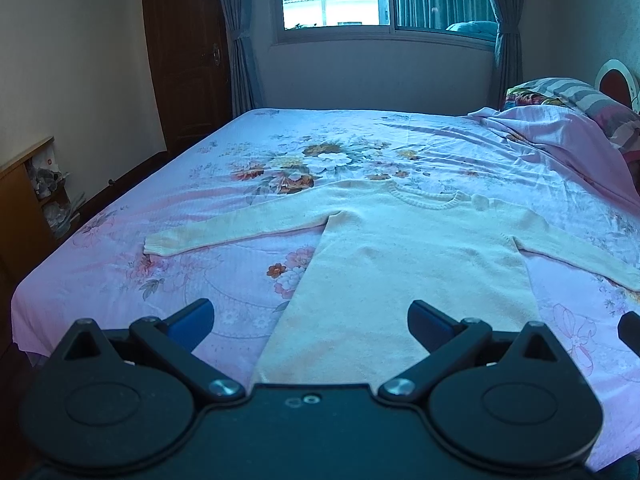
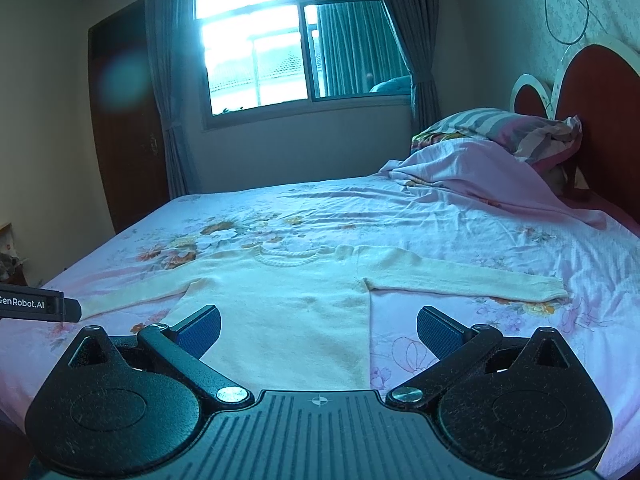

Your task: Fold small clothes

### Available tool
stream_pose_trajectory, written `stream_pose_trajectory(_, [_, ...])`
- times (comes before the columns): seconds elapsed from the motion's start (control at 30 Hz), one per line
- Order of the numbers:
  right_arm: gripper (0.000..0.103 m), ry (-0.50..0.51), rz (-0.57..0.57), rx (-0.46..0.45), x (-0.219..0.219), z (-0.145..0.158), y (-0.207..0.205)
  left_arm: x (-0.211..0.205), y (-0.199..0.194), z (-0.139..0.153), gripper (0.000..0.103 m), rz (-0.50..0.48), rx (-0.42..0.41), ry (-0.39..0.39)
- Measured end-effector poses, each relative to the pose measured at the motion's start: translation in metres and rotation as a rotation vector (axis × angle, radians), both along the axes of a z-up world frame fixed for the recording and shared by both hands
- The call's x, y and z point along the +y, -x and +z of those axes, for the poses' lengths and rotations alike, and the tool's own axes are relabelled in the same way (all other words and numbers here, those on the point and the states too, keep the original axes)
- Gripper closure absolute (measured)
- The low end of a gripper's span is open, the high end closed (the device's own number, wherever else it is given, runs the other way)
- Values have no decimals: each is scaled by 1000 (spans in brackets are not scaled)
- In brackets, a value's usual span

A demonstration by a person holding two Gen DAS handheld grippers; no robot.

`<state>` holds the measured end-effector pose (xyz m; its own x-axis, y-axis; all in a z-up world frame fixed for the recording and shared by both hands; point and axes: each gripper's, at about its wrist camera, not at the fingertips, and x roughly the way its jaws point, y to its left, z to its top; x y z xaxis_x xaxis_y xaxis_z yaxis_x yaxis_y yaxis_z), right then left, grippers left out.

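Note:
A cream long-sleeved knit sweater [image 1: 404, 248] lies flat on the floral pink bedsheet [image 1: 224, 152], neck toward the window and both sleeves spread out to the sides. It also shows in the right wrist view [image 2: 288, 312]. My left gripper [image 1: 310, 322] is open and empty, hovering over the sweater's hem near the left side of the body. My right gripper [image 2: 318, 330] is open and empty over the hem near the right side. The left gripper's body [image 2: 36, 304] shows at the left edge of the right wrist view.
A rumpled pink blanket [image 2: 480, 176] and striped pillows [image 2: 500, 124] lie at the head of the bed, against a red headboard [image 2: 600, 120]. A wooden shelf [image 1: 24, 200] stands left of the bed. A window [image 2: 272, 48] and dark door [image 1: 184, 52] are on the far wall.

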<state>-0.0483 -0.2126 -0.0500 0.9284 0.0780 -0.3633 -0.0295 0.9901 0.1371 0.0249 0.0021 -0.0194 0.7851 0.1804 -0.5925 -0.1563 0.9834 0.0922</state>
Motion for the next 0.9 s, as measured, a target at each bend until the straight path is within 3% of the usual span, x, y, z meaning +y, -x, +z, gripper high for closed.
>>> stream_pose_trajectory(0.47, [0, 30, -3, 25, 8, -16, -16, 18, -24, -21, 2, 22, 38, 21])
stream_pose_trajectory(0.9, [0, 67, 54, 42, 31, -21, -75, 49, -71, -43, 2, 59, 94, 62])
